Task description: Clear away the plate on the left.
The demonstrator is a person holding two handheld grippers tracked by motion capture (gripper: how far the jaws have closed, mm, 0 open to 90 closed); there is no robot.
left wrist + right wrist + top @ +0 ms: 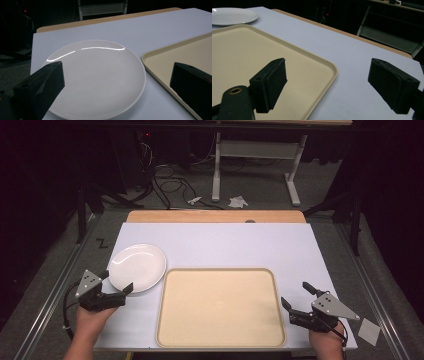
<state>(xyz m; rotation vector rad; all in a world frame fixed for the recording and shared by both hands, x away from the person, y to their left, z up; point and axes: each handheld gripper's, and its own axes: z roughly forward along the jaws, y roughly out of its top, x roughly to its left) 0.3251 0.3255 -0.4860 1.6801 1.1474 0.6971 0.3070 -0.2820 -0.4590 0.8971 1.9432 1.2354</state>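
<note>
So here's the setup: a white plate (pixel 137 267) sits on the left part of the desk (pixel 225 245), right next to the top-left corner of a big beige tray (pixel 220 307). From the high view the plate's edge looks like it's just beside the tray rim, maybe barely touching, hard to call. Both plate and tray have nothing on them.

The left gripper (pixel 116 283) is at the plate's near-left edge with its fingers spread wide and nothing between them. In the left gripper view the plate (pixel 96 80) sits right between the two black fingers (pixel 41 86), one over its left rim and the other over toward the tray (pixel 180 53) corner. Can't tell if either finger is actually touching the plate.

The right gripper (pixel 296 296) is off the right side of the tray, also wide apart and holding nothing. In the right gripper view one finger (pixel 270 81) hangs over the tray's (pixel 257 50) corner and the other is over the bare desk (pixel 337 47), with the plate (pixel 233 15) far off at the top left.
</note>
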